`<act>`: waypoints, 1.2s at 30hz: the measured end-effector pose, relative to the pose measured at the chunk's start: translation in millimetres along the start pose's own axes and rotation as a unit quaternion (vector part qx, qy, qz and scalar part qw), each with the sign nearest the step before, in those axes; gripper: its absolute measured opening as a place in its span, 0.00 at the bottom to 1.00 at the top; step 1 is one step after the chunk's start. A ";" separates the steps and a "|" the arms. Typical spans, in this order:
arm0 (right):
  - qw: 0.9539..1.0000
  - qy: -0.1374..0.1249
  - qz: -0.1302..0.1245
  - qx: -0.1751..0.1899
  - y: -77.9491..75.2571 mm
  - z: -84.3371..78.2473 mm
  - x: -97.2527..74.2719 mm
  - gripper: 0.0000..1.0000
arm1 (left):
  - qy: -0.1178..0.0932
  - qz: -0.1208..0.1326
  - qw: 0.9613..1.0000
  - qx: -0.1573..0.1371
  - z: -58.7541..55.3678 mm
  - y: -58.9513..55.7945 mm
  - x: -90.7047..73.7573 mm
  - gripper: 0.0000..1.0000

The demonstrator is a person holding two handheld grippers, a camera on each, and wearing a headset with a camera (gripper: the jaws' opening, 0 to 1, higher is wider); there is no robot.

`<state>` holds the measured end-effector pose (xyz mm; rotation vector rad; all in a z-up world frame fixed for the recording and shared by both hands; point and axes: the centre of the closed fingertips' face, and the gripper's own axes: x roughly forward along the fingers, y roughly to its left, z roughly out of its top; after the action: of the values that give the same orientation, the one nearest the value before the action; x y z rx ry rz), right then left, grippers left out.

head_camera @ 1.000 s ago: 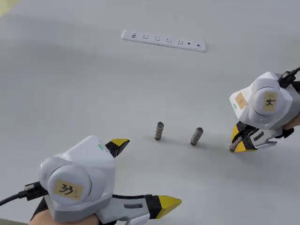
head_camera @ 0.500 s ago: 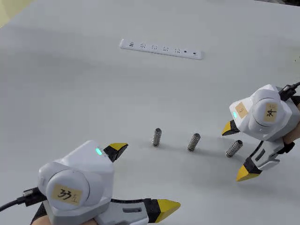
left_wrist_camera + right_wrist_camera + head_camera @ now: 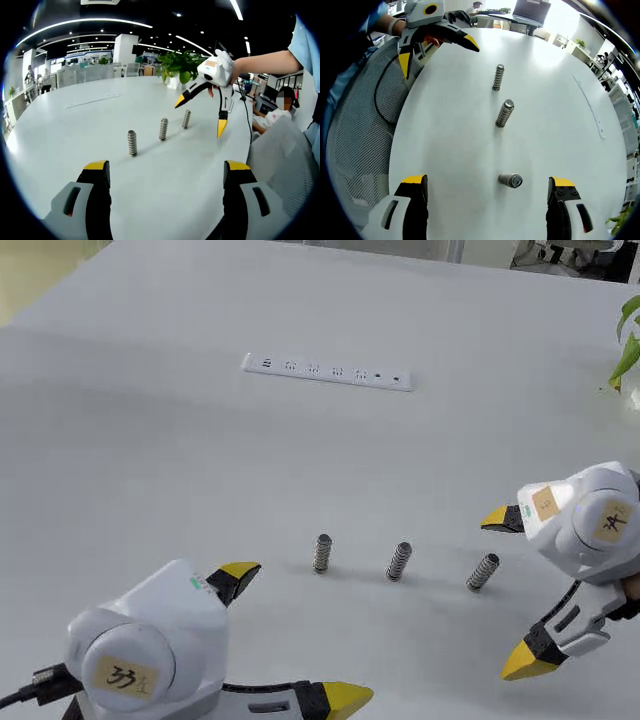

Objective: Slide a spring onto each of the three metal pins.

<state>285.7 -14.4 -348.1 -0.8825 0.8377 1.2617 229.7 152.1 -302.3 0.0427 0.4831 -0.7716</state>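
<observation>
Seeing three springs [image 3: 399, 561] upright in a row on the table [image 3: 200, 460], left gripper [image 3: 295, 635] and right gripper [image 3: 507, 590] jaws wide and empty; guessing light, squashy, roll-prone, so best pinched gently mid-coil.

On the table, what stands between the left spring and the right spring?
The middle spring stands there, in one row with the left spring and the right spring, touching neither. The head view shows this plainly.
</observation>
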 end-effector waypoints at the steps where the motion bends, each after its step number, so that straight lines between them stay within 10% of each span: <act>1: 1.000 -0.008 -0.004 0.008 1.1 0.6 -1.0 0.99 | 0.000 0.001 1.000 0.001 0.5 0.0 -0.5 0.93; 12: 0.991 -0.078 -0.043 0.099 18.2 -3.4 -14.2 0.99 | 0.002 0.005 1.000 0.008 0.5 1.7 -5.5 0.93; 19: 0.974 -0.136 -0.073 0.166 27.2 -5.2 -28.1 0.99 | 0.006 0.007 1.000 0.012 -0.6 2.9 -6.3 0.93; 27: 0.942 -0.195 -0.114 0.250 41.1 -15.7 -49.0 0.99 | 0.013 0.018 1.000 0.009 -6.8 6.3 -10.2 0.93; 36: 0.924 -0.209 -0.142 0.288 65.2 -37.2 -66.1 0.99 | 0.019 0.026 0.999 0.012 -10.0 10.3 -12.7 0.93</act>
<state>211.7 -70.2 -310.6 -0.2297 0.6501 0.8302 224.9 170.1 -307.1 0.0925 0.5076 -0.7273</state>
